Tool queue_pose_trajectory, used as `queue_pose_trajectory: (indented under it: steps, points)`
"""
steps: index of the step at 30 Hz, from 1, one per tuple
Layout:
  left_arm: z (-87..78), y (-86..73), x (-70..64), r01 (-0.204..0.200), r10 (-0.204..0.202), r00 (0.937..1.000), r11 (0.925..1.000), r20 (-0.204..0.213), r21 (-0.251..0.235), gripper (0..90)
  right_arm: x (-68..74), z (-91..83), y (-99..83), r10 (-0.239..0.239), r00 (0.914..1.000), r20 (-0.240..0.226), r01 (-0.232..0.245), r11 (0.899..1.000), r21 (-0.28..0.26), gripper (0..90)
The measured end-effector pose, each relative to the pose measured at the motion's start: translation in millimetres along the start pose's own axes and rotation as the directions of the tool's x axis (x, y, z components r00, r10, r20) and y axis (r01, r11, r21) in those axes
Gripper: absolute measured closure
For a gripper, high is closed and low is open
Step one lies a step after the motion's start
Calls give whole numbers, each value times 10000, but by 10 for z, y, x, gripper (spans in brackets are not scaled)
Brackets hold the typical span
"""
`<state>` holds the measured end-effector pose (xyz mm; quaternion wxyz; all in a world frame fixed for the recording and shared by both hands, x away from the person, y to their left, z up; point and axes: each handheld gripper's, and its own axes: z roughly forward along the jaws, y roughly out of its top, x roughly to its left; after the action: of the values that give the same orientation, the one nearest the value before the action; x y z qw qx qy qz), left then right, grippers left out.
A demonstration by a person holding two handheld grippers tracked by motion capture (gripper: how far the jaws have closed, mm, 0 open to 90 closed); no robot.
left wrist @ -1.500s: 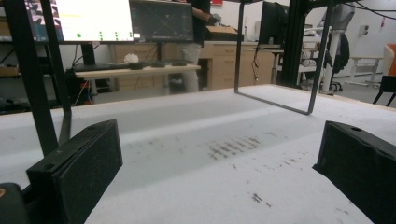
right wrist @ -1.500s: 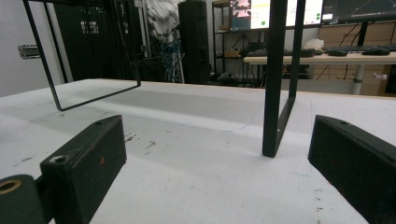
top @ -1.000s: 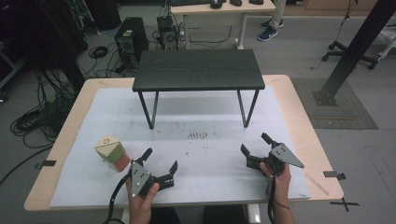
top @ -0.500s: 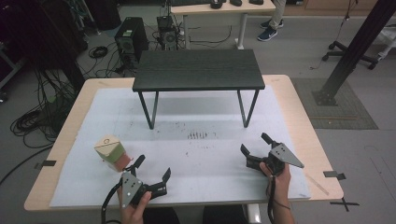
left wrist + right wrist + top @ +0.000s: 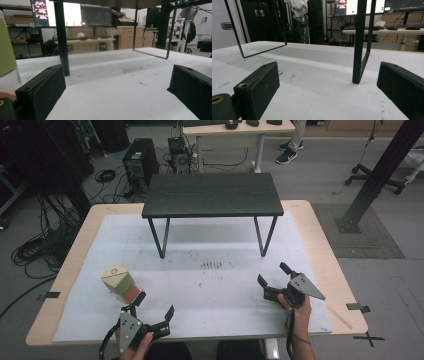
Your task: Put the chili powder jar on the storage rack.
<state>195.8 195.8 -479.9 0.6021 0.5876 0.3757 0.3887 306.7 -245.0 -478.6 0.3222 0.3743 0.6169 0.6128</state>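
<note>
Surface: white sheet (image 5: 210,285) over a wooden table, small black bench (image 5: 212,195) at the far side.
Carton: upright near the left edge (image 5: 119,282), just beside the left gripper (image 5: 152,305).
Risk: a jaw may tip it.
Left gripper: wide, holding nothing.
Right gripper (image 5: 274,276): wide, holding nothing, well apart.

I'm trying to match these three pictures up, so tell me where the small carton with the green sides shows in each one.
High view: the carton stands at lower left on the white sheet, just beyond the left tool.
Left gripper view: its green side fills the far left edge, beside the left jaw.
Right gripper view: not in it.
Shared landmark: the black shelf's leg.
</note>
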Motion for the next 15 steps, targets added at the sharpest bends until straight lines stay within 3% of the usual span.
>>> queue_pose_trajectory:
  steps: [9,12,15]
  points:
    - [-120,-3,71,-19,19,9999,10000,-166,-12,9,1,1,0,-4,10000,5,4,10000,8,43]
    - [-178,-39,110,-275,284,9990,9993,-335,266,9,1,2,1,5,10000,7,-5,10000,11,43]
    - [-258,-37,132,281,-285,9992,9995,-267,-147,10,1,2,1,-4,10000,7,4,10000,11,43]
